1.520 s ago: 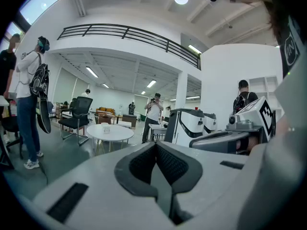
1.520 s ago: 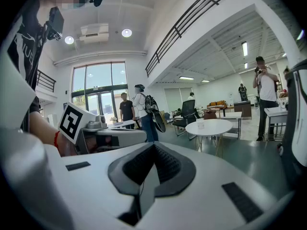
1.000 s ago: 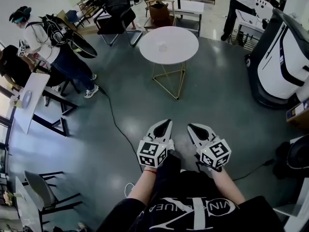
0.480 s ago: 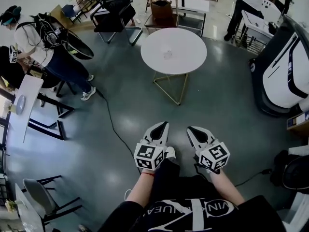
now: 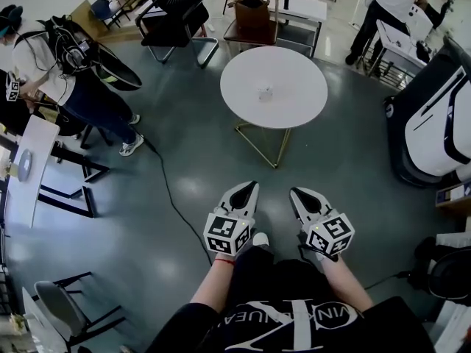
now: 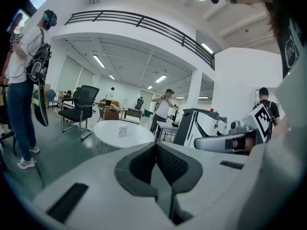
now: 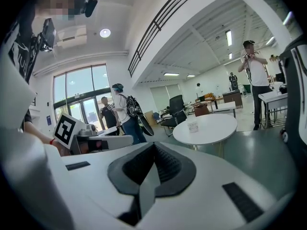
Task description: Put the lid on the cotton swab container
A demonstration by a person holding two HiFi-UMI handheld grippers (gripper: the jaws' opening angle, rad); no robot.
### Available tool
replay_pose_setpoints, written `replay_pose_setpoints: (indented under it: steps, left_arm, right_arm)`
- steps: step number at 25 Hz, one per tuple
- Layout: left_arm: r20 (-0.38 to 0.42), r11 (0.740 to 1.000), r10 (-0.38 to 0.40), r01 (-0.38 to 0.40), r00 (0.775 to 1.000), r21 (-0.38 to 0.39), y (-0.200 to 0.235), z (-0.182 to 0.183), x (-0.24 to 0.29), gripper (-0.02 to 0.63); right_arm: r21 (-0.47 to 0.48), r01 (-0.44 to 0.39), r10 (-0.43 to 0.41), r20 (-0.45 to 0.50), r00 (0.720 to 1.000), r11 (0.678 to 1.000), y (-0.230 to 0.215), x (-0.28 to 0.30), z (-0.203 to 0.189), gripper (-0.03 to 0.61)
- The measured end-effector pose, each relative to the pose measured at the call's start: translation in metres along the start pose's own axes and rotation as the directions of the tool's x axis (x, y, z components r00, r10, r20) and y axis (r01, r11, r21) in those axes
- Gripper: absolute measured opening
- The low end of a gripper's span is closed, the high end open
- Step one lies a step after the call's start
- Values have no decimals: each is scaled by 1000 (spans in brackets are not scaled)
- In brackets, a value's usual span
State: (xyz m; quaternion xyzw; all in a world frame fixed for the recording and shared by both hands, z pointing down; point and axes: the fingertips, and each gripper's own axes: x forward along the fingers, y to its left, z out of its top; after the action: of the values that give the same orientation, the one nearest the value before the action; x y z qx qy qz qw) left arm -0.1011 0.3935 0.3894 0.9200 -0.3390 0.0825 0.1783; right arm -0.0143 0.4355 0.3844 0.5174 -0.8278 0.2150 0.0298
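One person (image 5: pixel 51 57) with a dark backpack stands at the far left of the head view, bent toward a narrow white surface (image 5: pixel 29 164). A grey chair (image 5: pixel 62 304) sits lower down on that side. A black cable (image 5: pixel 171 193) snakes over the grey floor (image 5: pixel 147 256) toward the person holding the grippers.

That person's left gripper (image 5: pixel 252 185) is held low in front of the body, over the floor. Its jaws are pressed together with nothing between them, and the left gripper view shows the dark pads (image 6: pixel 141 164) meeting. Just beside it, across a narrow gap, the right gripper (image 5: pixel 294 192) is the same: jaws closed tight and empty, pads (image 7: pixel 165 164) touching.

Both point ahead at a round white surface (image 5: pixel 294 116) on thin gold legs, well apart from them. The cotton swab container (image 5: pixel 263 93) stands near the middle of it, alone, small and pale. From here it is too small to tell whether its lid is on.

Behind the round surface are a black office chair (image 5: pixel 176 20) and a brown chair (image 5: pixel 252 17). At the right stands a large white and black machine (image 5: pixel 434 116), with another person (image 5: pixel 394 2) in a white top beyond it.
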Motion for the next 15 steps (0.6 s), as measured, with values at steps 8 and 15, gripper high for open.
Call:
replay_pose_setpoints:
  steps: [8,15]
  left_arm:
    - [9,1000,-9,9,1000,-16,29,10,20,6]
    - [-5,1000,0,0,1000,-21,46,15,46,6]
  right_arm:
    - [-7,-2,2,-3,1000,1000,-6,34,13,3]
    - [-10,-29,28,-26,999,1000,-28,64,19,3]
